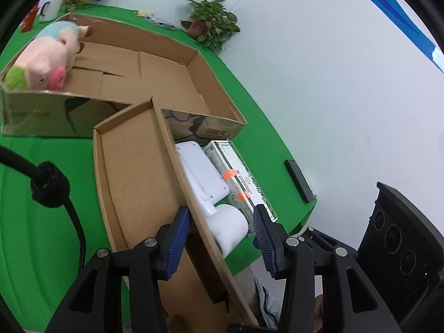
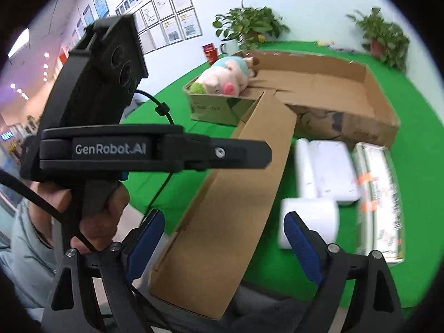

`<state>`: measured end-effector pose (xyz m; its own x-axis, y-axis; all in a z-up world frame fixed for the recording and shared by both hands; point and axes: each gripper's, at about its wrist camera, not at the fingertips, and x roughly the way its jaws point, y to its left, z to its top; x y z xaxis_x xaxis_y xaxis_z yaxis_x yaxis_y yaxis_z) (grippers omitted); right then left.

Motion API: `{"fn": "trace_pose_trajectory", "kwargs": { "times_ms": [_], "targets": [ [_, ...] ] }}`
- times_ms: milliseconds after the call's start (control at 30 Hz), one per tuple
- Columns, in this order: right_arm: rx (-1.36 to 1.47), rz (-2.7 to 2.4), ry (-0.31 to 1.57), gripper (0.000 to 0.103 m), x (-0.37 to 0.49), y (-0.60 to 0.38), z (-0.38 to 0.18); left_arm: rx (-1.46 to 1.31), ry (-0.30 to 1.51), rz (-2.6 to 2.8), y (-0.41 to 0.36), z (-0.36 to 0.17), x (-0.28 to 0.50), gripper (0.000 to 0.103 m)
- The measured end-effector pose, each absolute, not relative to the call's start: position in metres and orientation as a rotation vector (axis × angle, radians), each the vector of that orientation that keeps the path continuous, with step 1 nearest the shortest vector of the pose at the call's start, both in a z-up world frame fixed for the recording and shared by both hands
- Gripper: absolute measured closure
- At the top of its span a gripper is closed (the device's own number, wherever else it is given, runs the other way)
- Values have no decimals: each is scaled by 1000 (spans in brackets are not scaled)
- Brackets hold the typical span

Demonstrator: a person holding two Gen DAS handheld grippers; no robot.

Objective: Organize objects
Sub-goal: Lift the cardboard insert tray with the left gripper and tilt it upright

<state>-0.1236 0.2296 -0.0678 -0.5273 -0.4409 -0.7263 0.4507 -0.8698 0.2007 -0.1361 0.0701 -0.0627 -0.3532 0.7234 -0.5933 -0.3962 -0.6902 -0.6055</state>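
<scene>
A long narrow cardboard tray [image 1: 138, 172] [image 2: 238, 194] lies on the green table, its near end past the table's front edge. My left gripper [image 1: 222, 211] [image 2: 266, 152] straddles the tray's right wall; its blue pads stand apart and do not press it. Right of the tray lie a white roll [image 1: 231, 227] [image 2: 309, 222], a flat white device [image 1: 199, 169] [image 2: 330, 172] and a green-and-white packet [image 1: 244, 180] [image 2: 380, 202] with orange tape. My right gripper [image 2: 224, 215] hangs open over the tray's near end. A plush pig [image 1: 47, 61] [image 2: 224, 79] rests in a large cardboard box [image 1: 166, 75] [image 2: 369, 94].
A black slab [image 1: 299, 180] lies by the table's right edge. Potted plants [image 1: 211, 22] [image 2: 249, 27], a white mug [image 1: 51, 9] and a red tub [image 2: 210, 53] stand at the back. A black cable [image 1: 55, 188] crosses the left side. A person's hand [image 2: 111, 216] holds the left gripper.
</scene>
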Motion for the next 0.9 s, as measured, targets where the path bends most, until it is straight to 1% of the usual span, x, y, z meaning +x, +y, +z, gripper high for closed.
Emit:
{"fn": "trace_pose_trajectory", "kwargs": {
  "times_ms": [33, 100, 233, 300, 333, 367, 400, 433, 467, 567, 700, 733, 800, 900],
  "targets": [
    [1130, -2377, -12, 15, -129, 233, -69, -1166, -449, 2094, 74, -62, -137, 44],
    [1146, -2396, -57, 15, -124, 245, -67, -1183, -437, 2132, 76, -63, -138, 28],
    [1168, -2393, -71, 18, -128, 251, -72, -1199, -510, 2196, 52, -68, -133, 28],
    [1150, -2388, -31, 24, -126, 247, -71, -1195, -538, 2236, 30, -74, -126, 28],
    [1139, -2396, -8, 32, -126, 244, -70, -1199, -547, 2253, 23, -76, -124, 28],
    [1136, -2411, 24, 44, -125, 242, -70, -1207, -550, 2261, 17, -79, -120, 28],
    [1146, -2432, 65, 50, -125, 240, -71, -1220, -551, 2267, 13, -82, -118, 28],
    [1164, -2446, 90, 62, -126, 240, -72, -1229, -550, 2268, 10, -85, -115, 28],
    [1199, -2447, 90, 66, -129, 242, -76, -1234, -548, 2267, 7, -88, -112, 28],
    [1248, -2429, 32, 66, -135, 248, -83, -1260, -530, 2247, 13, -99, -107, 28],
    [1245, -2403, 23, 66, -135, 240, -87, -1279, -526, 2220, 21, -110, -101, 30],
    [1245, -2395, 23, 66, -135, 238, -88, -1275, -526, 2226, 19, -110, -101, 33],
    [1246, -2355, -11, 66, -137, 230, -89, -1273, -529, 2229, 11, -109, -100, 35],
    [1216, -2257, -85, 66, -140, 213, -89, -1266, -547, 2278, -8, -107, -100, 35]
  ]
}}
